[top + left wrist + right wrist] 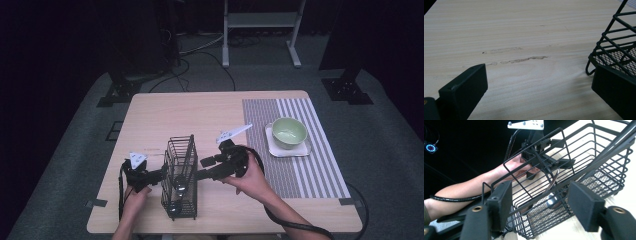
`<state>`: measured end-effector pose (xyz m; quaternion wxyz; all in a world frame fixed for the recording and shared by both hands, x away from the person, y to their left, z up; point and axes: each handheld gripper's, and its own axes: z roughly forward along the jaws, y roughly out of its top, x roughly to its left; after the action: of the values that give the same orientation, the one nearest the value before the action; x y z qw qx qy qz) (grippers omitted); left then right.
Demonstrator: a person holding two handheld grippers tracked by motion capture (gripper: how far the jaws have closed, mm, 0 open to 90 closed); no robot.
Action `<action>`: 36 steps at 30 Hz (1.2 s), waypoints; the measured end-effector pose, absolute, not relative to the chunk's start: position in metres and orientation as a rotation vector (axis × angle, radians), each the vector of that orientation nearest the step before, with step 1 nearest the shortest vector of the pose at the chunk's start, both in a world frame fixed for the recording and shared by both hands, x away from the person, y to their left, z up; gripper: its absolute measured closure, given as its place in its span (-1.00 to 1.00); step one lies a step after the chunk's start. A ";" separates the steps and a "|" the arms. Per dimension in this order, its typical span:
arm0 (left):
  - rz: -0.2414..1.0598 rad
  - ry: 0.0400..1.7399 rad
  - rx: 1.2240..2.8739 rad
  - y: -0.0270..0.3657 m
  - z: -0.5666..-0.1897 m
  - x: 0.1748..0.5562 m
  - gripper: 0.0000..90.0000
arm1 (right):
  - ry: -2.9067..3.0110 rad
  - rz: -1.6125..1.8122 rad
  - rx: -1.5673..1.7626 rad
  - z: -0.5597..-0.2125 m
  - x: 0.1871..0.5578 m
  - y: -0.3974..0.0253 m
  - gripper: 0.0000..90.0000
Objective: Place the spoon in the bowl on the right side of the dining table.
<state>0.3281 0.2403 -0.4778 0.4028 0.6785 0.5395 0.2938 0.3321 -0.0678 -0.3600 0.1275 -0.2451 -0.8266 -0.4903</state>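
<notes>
The pale wooden tabletop (210, 110) carries a grey striped mat (295, 150) on its right side, well apart from the work near the front edge. There a black wire basket (180, 177) stands upright with a mesh floor, between the two grippers. The right hand-held gripper (202, 175) reaches it from the right, its jaws spread wide and empty; in the right gripper view they sit on either side of the basket's near corner without clamping it. The left hand-held gripper (159, 176) is just beside the basket's left wall, its jaws also apart and holding nothing; in the left gripper view one jaw stands against the basket's lower corner. On the mat, a light green bowl (289, 132) rests on a square white plate (289, 148). Inside the basket lies a metal spoon (552, 198), its bowl down on the mesh and its handle leaning up against the wires.
</notes>
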 end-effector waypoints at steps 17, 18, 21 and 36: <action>0.738 1.361 1.713 0.241 -0.478 0.328 -1.00 | -2.405 -1.388 -0.786 -0.367 0.340 -0.052 0.53; 0.738 1.361 1.712 0.241 -0.478 0.328 -1.00 | -2.404 -1.390 -0.789 -0.367 0.340 -0.051 0.58; 0.739 1.361 1.712 0.241 -0.478 0.328 -1.00 | -2.409 -1.390 -0.802 -0.367 0.340 -0.050 0.75; 0.740 1.362 1.713 0.241 -0.478 0.328 -1.00 | -2.419 -1.434 -0.812 -0.356 0.334 -0.054 0.96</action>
<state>0.3279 0.2408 -0.4777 0.4040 0.6783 0.5394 0.2929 0.3340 -0.0536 -0.3558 0.1068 -0.2757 -0.8217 -0.4872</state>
